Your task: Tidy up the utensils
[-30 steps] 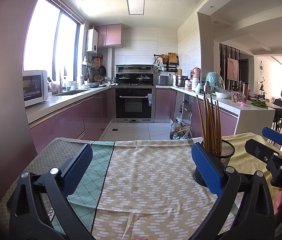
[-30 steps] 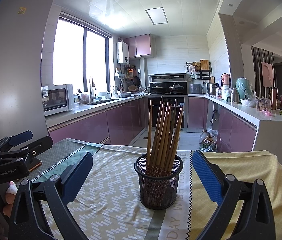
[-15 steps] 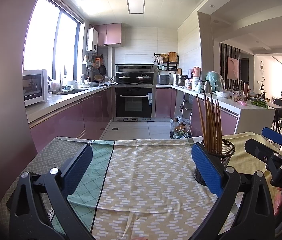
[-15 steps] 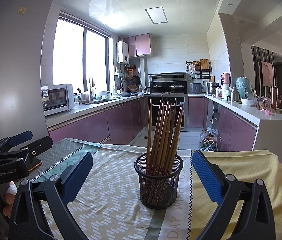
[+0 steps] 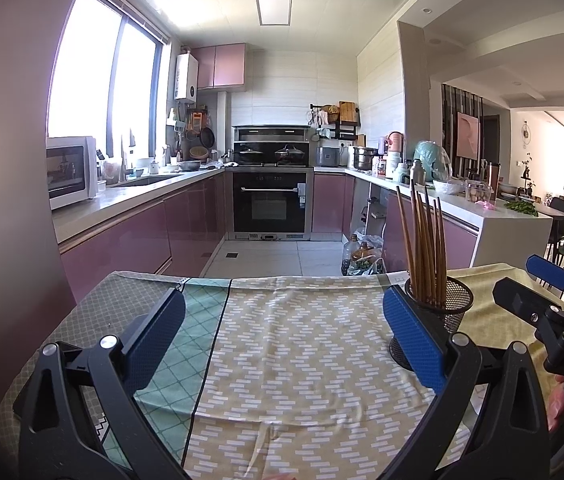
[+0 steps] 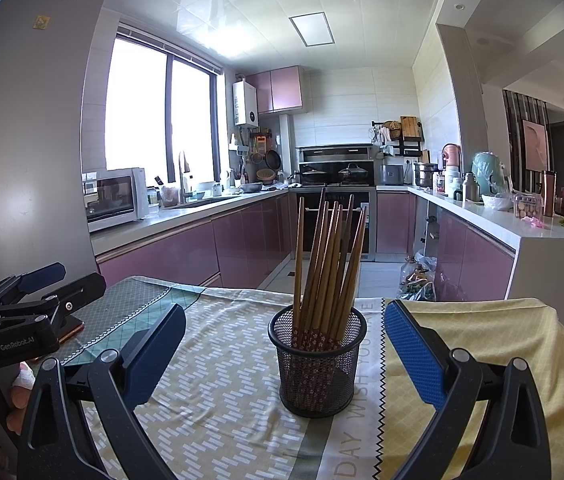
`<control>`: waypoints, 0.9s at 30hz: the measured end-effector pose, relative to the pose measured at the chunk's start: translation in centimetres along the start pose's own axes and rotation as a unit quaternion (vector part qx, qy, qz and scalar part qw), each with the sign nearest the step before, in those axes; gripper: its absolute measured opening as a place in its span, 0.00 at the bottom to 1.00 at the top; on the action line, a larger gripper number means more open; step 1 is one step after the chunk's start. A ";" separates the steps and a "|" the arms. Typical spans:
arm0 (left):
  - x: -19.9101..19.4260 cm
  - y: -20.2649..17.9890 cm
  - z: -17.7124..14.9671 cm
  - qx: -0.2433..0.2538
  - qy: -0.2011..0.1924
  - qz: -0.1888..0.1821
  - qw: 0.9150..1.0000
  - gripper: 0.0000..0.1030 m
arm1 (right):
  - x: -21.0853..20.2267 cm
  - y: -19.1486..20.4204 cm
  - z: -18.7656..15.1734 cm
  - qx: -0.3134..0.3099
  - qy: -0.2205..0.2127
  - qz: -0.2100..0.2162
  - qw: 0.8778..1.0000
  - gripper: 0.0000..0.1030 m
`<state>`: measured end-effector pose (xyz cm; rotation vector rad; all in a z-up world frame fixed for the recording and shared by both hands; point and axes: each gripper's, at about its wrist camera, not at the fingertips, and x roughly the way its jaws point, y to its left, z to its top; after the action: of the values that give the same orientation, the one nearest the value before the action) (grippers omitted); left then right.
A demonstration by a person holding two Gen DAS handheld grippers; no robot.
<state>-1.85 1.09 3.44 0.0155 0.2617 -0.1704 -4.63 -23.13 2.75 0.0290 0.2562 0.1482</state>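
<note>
Chopsticks (image 6: 328,264): roughly ten, upright | mesh holder (image 6: 316,364): one | left gripper (image 5: 284,344), right gripper (image 6: 284,354): both wide open, empty

black wire-mesh holder (image 6: 316,364), wooden chopsticks (image 6: 332,264)

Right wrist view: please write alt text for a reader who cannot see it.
A black mesh cup full of wooden chopsticks stands upright on a patterned tablecloth, centred ahead of the open, empty right gripper. The left gripper waits at left, a kitchen behind.

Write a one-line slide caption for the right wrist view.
Open right gripper faces a mesh cup of upright chopsticks on the tablecloth, left gripper alongside.
</note>
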 end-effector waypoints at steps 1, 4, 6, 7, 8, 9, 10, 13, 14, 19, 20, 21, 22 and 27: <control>0.0 0.0 -0.1 0.000 0.000 0.000 1.000 0.95 | 0.0 0.0 0.0 0.000 0.000 0.000 1.000 0.93; 0.0 0.0 -0.1 0.001 0.000 0.001 1.000 0.95 | 0.0 0.1 0.0 0.001 0.001 0.000 1.000 0.93; 0.0 0.0 0.0 0.001 0.000 0.001 1.000 0.95 | 0.0 0.0 -0.1 0.001 0.001 0.000 1.000 0.93; 0.0 0.0 0.0 0.000 0.001 0.001 1.000 0.95 | 0.0 0.0 -0.1 0.001 0.001 0.000 1.000 0.93; 0.0 0.1 0.0 0.000 0.000 0.001 1.000 0.95 | 0.0 0.1 -0.1 0.001 0.001 0.000 1.000 0.93; 0.0 0.1 0.1 0.001 0.000 0.001 1.000 0.94 | 0.0 0.1 -0.1 0.001 0.001 0.000 1.000 0.93; 0.0 0.0 0.0 0.001 0.001 0.001 1.000 0.95 | 0.0 0.2 -0.1 0.001 0.001 0.000 1.000 0.93; 0.0 0.0 0.0 0.001 0.000 0.002 1.000 0.95 | 0.0 0.3 -0.2 0.002 0.001 0.001 1.000 0.93; 0.0 0.1 0.0 0.001 0.000 0.003 1.000 0.95 | 0.0 0.3 -0.2 0.001 0.001 0.001 1.000 0.93; 0.0 0.3 -0.3 0.001 0.003 0.006 1.000 0.95 | 0.0 0.4 -0.2 0.002 0.001 0.001 1.000 0.93; 0.1 0.3 -0.2 0.002 0.002 0.007 1.000 0.95 | 0.0 0.3 -0.2 0.002 0.001 0.001 1.000 0.93; 0.0 0.2 -0.2 0.004 0.001 0.010 1.000 0.94 | 0.0 0.2 -0.1 0.002 0.002 0.001 1.000 0.93; 0.0 0.2 -0.3 0.006 0.001 0.011 1.000 0.95 | 0.0 0.2 -0.1 0.002 0.002 0.001 1.000 0.93; 0.1 0.0 -0.3 0.012 0.002 0.014 1.000 0.95 | 0.0 0.5 -0.3 0.002 0.005 0.001 1.000 0.93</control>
<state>-1.87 1.14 3.09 0.0425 0.2629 -0.1455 -4.77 -22.66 2.49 0.0334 0.2657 0.1489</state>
